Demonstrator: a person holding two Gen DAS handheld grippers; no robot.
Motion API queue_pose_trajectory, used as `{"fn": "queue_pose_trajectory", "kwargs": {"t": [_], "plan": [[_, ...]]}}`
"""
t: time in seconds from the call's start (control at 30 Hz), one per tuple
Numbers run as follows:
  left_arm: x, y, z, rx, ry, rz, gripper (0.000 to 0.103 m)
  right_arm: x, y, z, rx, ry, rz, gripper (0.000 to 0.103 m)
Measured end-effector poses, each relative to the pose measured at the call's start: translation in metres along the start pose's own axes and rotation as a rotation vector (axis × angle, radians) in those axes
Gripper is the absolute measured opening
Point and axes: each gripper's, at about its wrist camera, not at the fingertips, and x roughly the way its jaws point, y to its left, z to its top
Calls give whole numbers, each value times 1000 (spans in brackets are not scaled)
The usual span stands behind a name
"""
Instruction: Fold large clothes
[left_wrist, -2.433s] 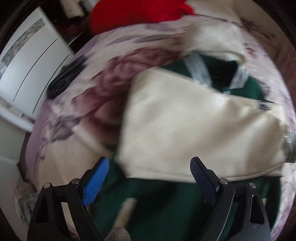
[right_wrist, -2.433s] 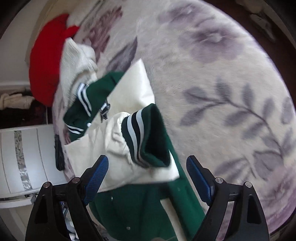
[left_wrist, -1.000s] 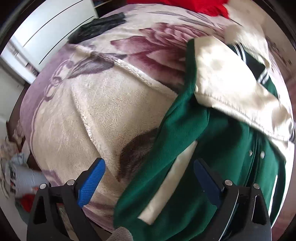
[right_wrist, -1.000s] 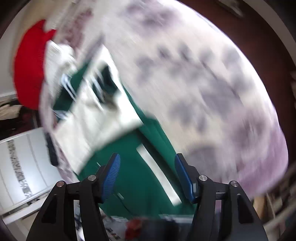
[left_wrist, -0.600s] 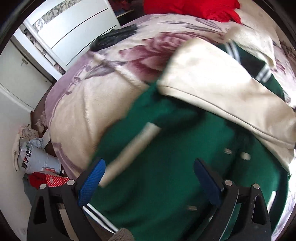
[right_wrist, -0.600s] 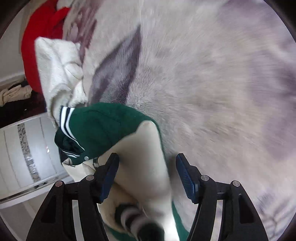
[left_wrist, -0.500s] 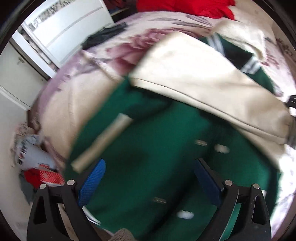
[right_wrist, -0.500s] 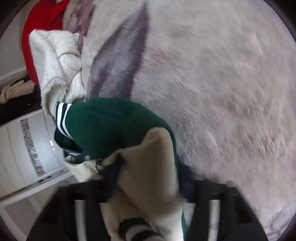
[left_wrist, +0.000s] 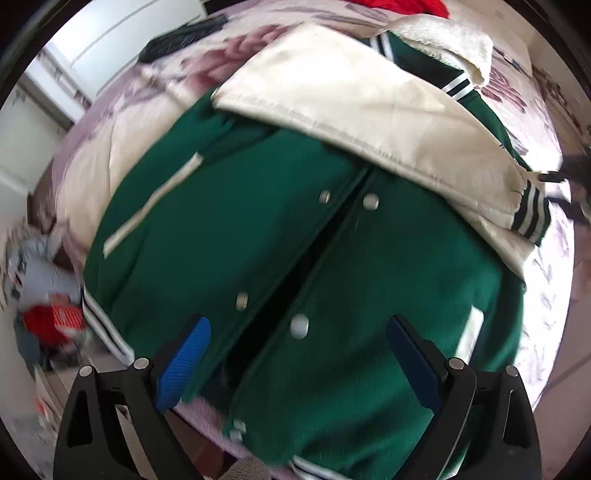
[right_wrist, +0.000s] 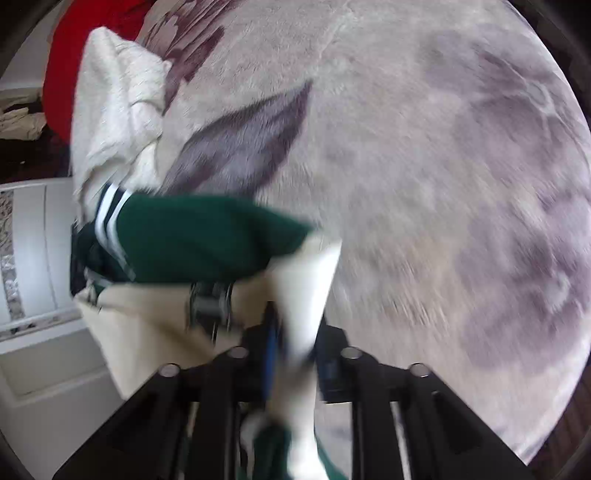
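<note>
A green varsity jacket (left_wrist: 332, 266) with cream sleeves (left_wrist: 362, 110) lies front up on the floral blanket (left_wrist: 110, 155), sleeves folded across its chest. My left gripper (left_wrist: 295, 343) is open above the jacket's lower front, near the snap buttons, and holds nothing. In the right wrist view my right gripper (right_wrist: 295, 343) is shut on the cream sleeve (right_wrist: 306, 295) near the jacket's green shoulder (right_wrist: 199, 236). The right view is blurred.
A red garment (left_wrist: 399, 5) and a white fleece throw (right_wrist: 114, 103) lie at the far end of the bed. A dark item (left_wrist: 173, 37) lies near white cabinets (left_wrist: 110, 40). Bags and clutter (left_wrist: 40, 280) sit on the floor at left.
My right gripper has closed on the cream sleeve; it was open half a second ago. My left gripper has swung over the jacket's green front and stays open.
</note>
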Motion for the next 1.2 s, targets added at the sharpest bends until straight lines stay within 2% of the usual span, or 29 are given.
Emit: {"fn": "queue_pose_trajectory", "kwargs": {"t": [0.03,0.07,0.17,0.27,0.33,0.4,0.47,0.53,0.57,0.6,0.63,0.83,0.93,1.0,1.07,1.13,1.2], "plan": [[-1,3,-9,-20,18,-17,98,-10,-5,-8,-6,14,18,54],[-1,7,-18,-41,43,-29,98,-22,-11,-24,-12,30,28,59],[4,20,-55,-152,139,-91,98,-50,-36,-74,-35,89,-1,59],[24,43,-97,-337,245,-155,97,-57,-64,-133,-33,152,-48,59],[45,63,-117,-471,287,-202,97,-52,-78,-166,-25,188,-62,59],[64,80,-126,-576,290,-250,95,-37,-87,-198,-4,223,-51,59],[78,89,-125,-627,258,-289,93,-26,-100,-225,46,248,-30,59],[88,95,-120,-663,228,-315,78,-7,-110,-245,80,262,-29,59],[88,96,-118,-668,219,-292,60,-2,-113,-252,96,261,-30,59],[83,98,-115,-674,189,-284,36,9,-115,-256,114,264,-22,59],[72,96,-112,-662,140,-291,24,13,-115,-260,124,268,-17,59],[0,73,-101,-479,-42,-258,19,32,-96,-273,100,273,-13,59],[-14,82,-88,-440,-116,-223,18,34,-85,-271,60,270,-26,59],[9,103,-78,-464,-101,-207,18,32,-78,-266,45,255,-31,59],[43,121,-83,-516,-50,-203,18,28,-75,-258,39,235,-25,59],[67,124,-85,-529,-24,-204,18,24,-72,-246,37,206,-21,59],[76,118,-85,-496,-20,-192,18,16,-72,-231,48,160,-23,59]]}}
